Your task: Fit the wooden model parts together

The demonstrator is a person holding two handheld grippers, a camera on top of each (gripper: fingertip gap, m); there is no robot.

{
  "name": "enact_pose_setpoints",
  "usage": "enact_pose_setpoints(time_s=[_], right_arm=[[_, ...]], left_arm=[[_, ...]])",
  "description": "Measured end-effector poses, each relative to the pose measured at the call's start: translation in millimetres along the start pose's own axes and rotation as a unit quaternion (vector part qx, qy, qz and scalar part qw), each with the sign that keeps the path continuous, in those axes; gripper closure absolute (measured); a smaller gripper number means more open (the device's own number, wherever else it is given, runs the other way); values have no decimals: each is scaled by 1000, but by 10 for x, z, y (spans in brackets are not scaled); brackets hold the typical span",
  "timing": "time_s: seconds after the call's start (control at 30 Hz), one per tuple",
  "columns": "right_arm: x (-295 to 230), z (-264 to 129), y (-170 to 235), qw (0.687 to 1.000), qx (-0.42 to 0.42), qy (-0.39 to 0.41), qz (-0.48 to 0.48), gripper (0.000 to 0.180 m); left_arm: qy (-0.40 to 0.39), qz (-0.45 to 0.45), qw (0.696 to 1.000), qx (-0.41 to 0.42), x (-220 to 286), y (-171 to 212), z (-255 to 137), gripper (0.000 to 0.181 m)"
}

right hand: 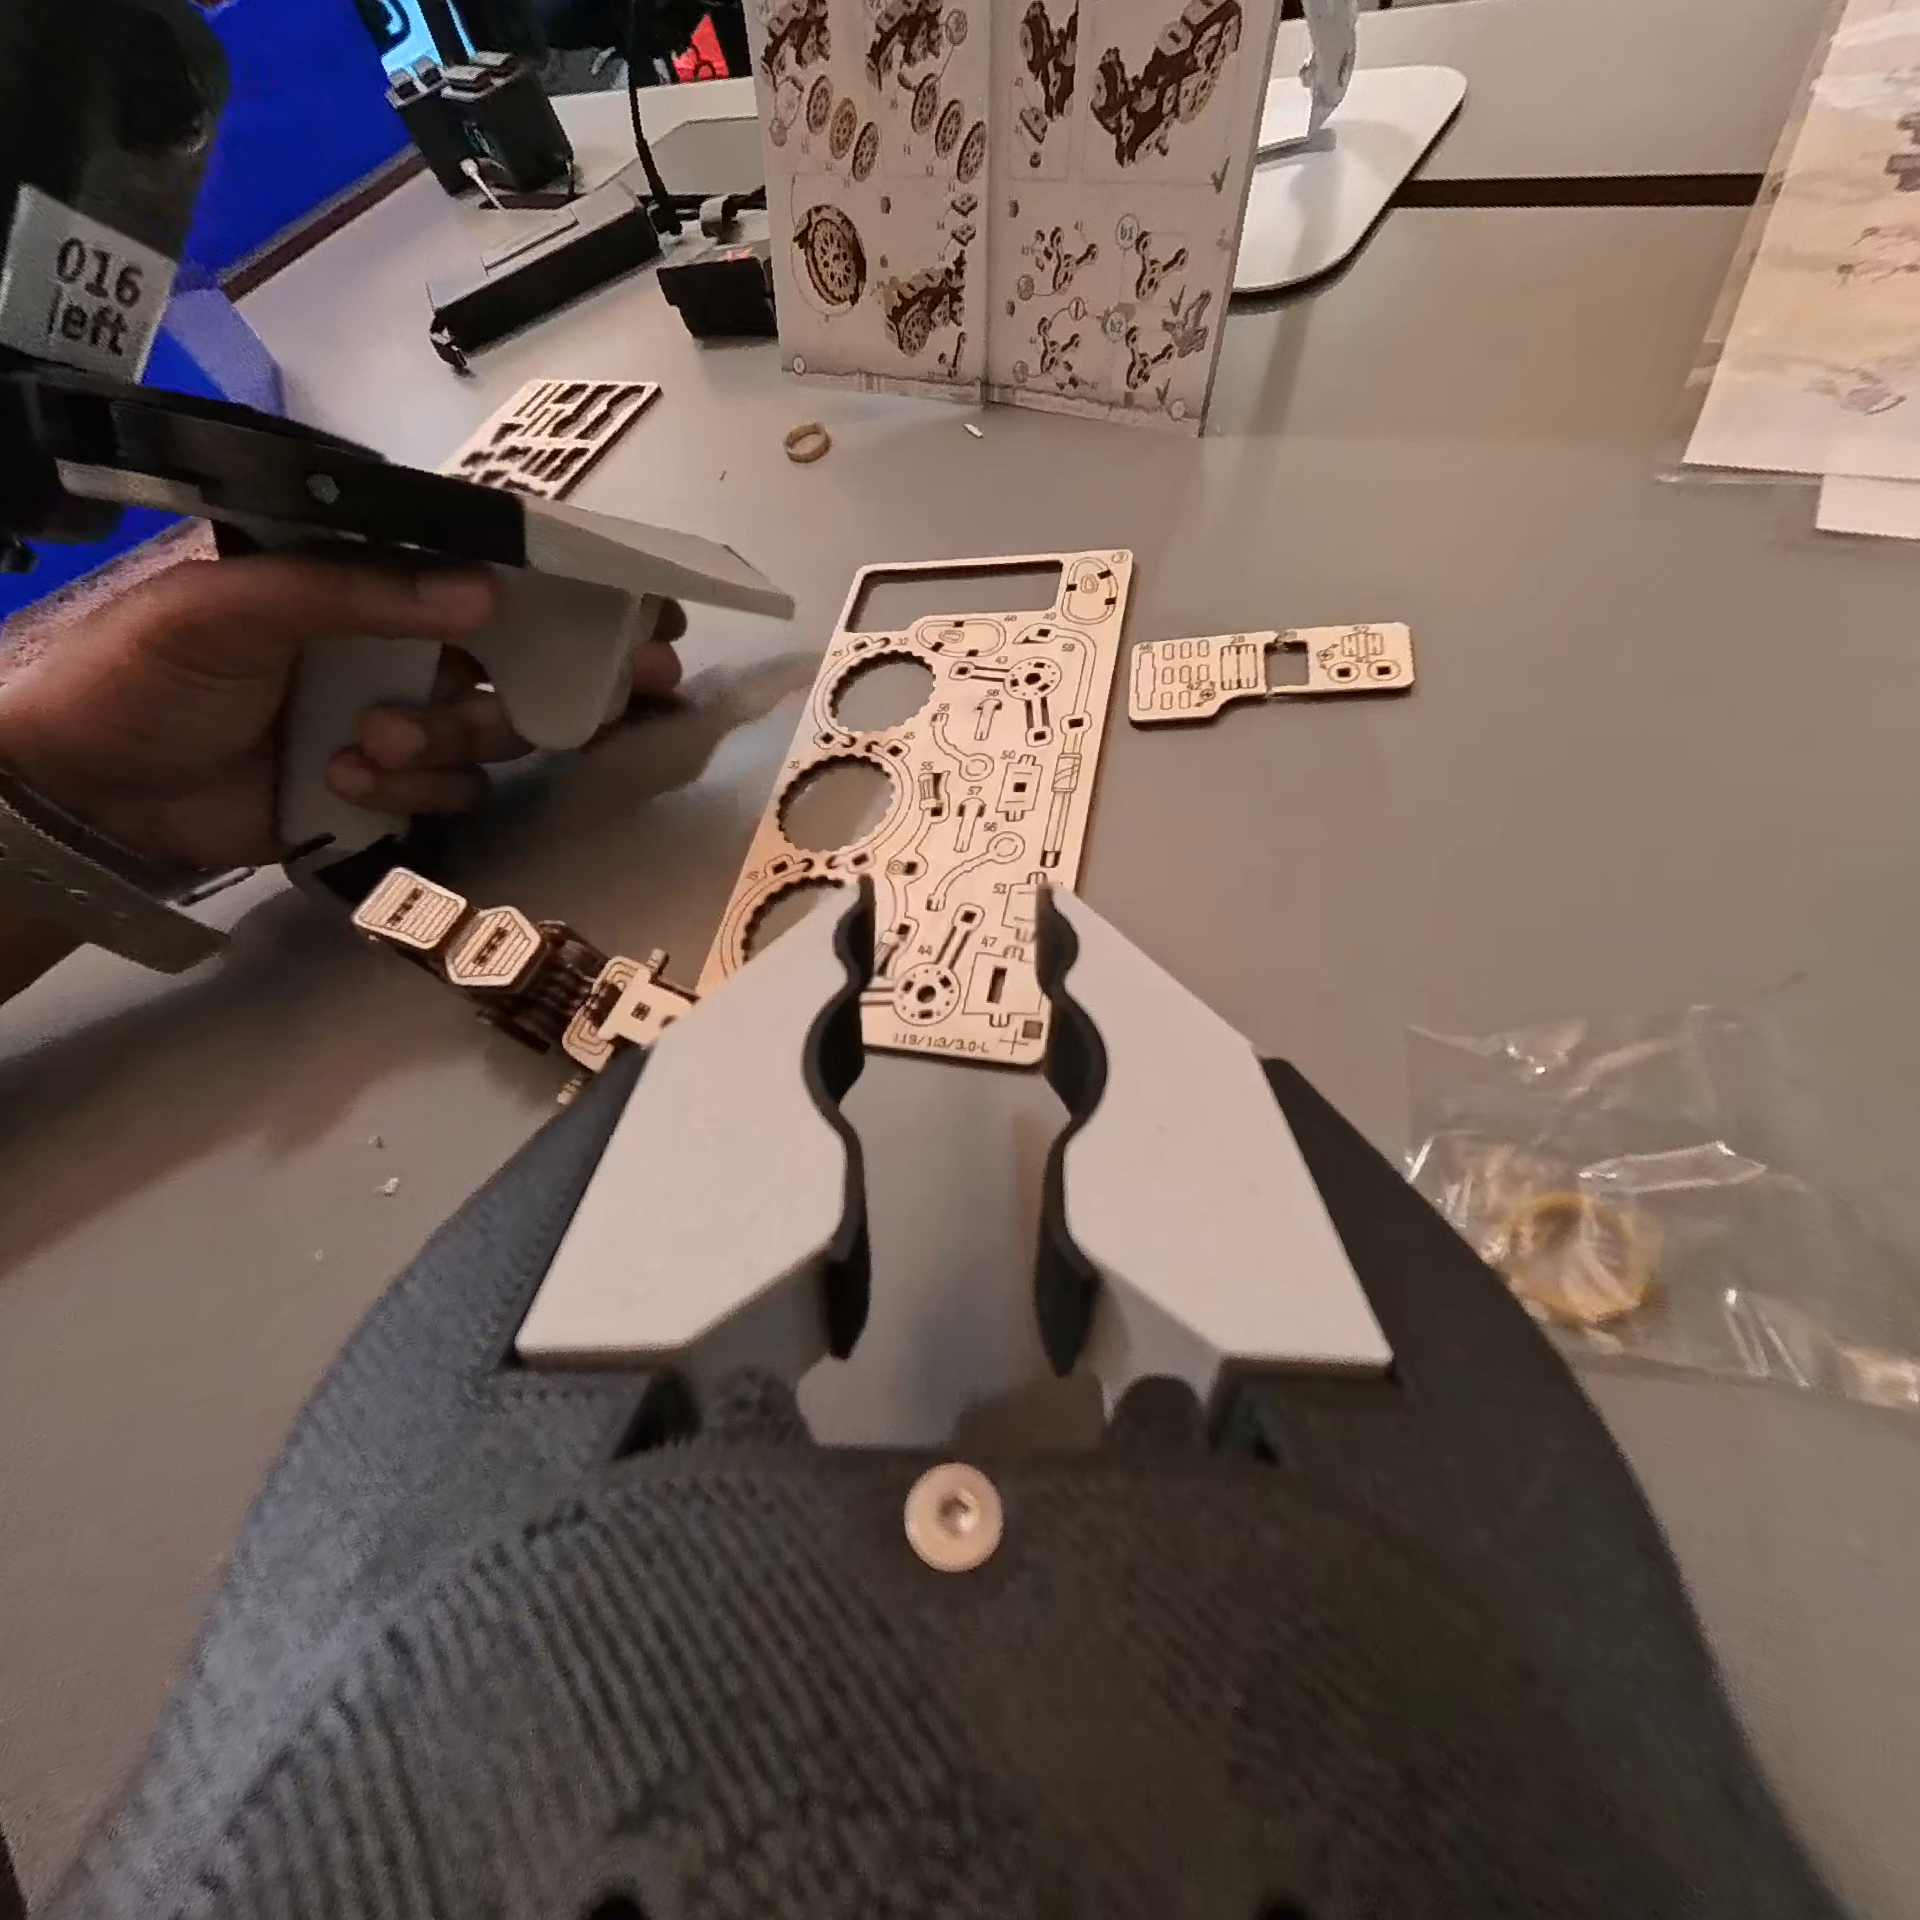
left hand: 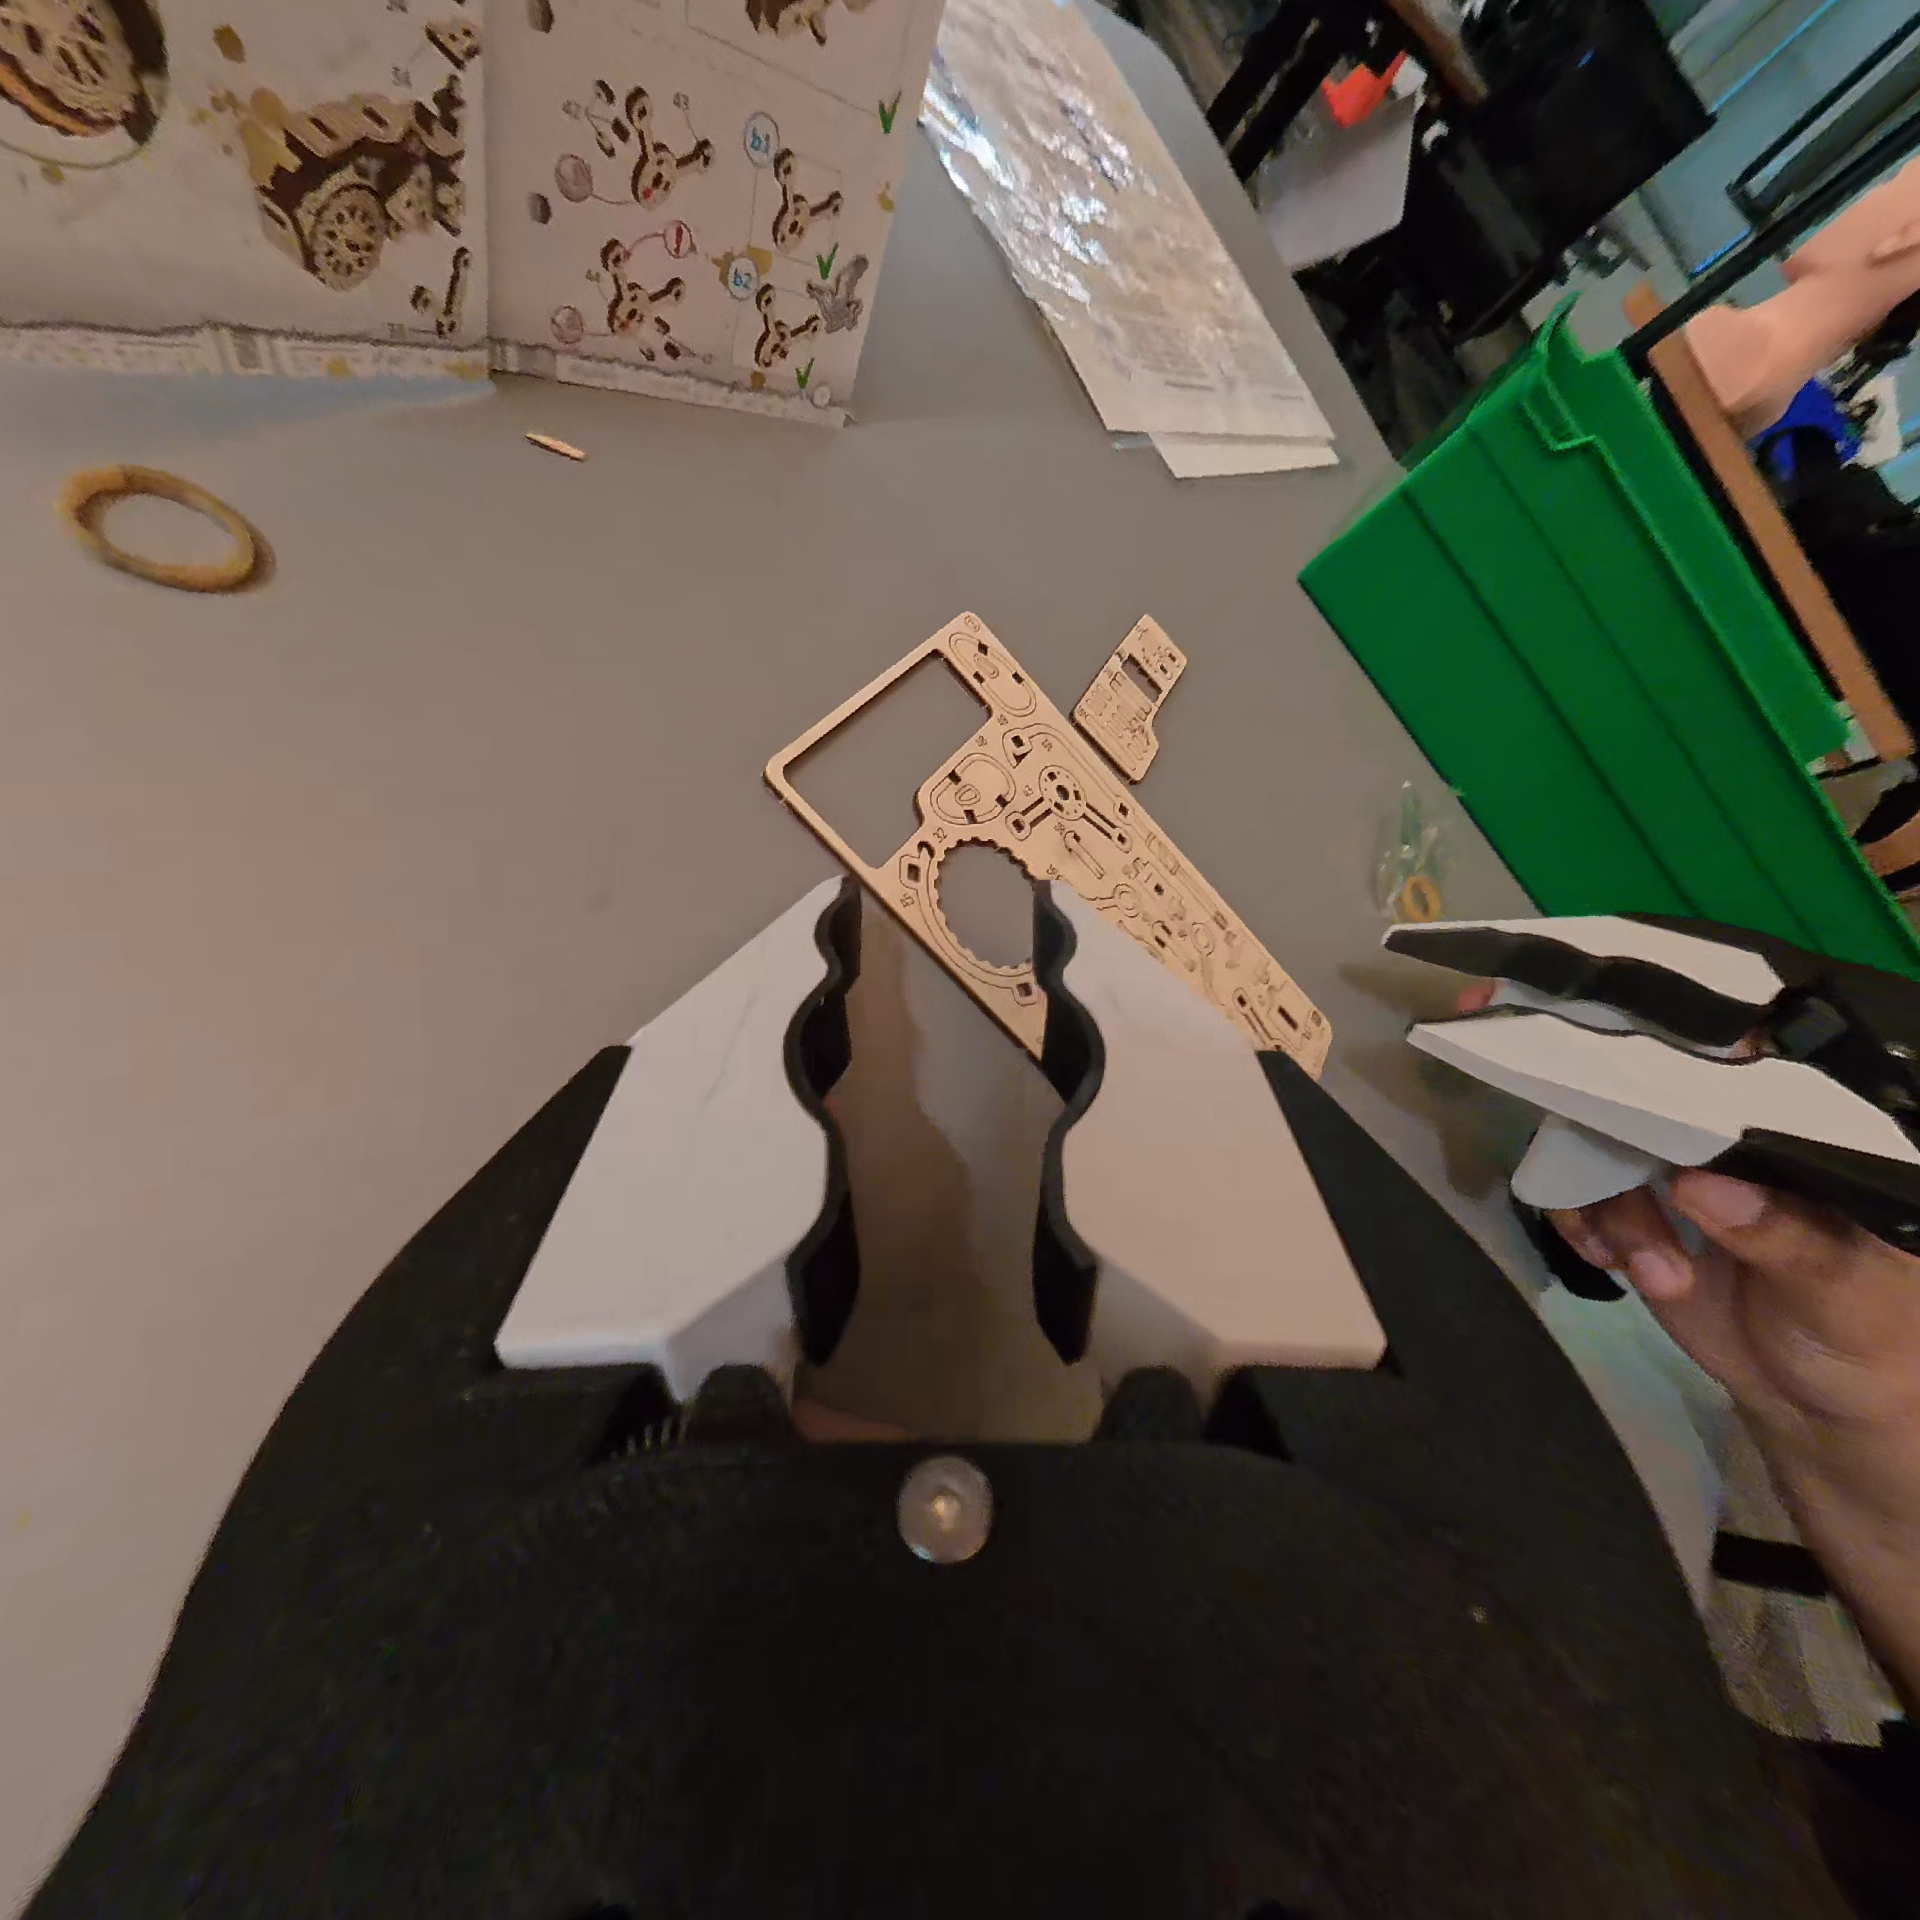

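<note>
Left wrist view: left gripper (left hand: 945,904) with jaws apart, empty, above flat pale laser-cut plywood parts sheet (left hand: 1081,821) lying mid-table on grey table (left hand: 468,779); small cut plywood fret (left hand: 1130,698) just beside its far corner. Sheet judged light, thin, stiff, brittle at its slender bridges; best taken by solid frame edge. Printed part numbers present, not transcribed.

Right wrist view: right gripper (right hand: 954,902) likewise parted, holding nothing, over sheet's near edge. Partly assembled brown wooden model section (right hand: 520,961) towards near-left table edge. Folded instruction booklet (right hand: 997,197) upright at far edge.
</note>
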State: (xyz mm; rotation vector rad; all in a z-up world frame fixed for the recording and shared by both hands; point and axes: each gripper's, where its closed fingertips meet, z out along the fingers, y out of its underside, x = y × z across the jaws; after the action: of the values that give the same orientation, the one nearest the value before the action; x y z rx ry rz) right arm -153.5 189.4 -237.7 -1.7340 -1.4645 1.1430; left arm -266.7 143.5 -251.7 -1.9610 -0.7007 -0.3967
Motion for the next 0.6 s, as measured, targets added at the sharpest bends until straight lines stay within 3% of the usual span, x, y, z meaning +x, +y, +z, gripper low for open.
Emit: enact_pose_setpoints(time_s=[0.17,0.6], right_arm=[[-60,58,-160,1000,24,-18,-9,151],[-439,627,-309,992,1,-50,-113,152]], left_arm=[[31,-45,998,38,-18,-64,-242,147],[-3,-43,997,64,-323,127,-755,144]])
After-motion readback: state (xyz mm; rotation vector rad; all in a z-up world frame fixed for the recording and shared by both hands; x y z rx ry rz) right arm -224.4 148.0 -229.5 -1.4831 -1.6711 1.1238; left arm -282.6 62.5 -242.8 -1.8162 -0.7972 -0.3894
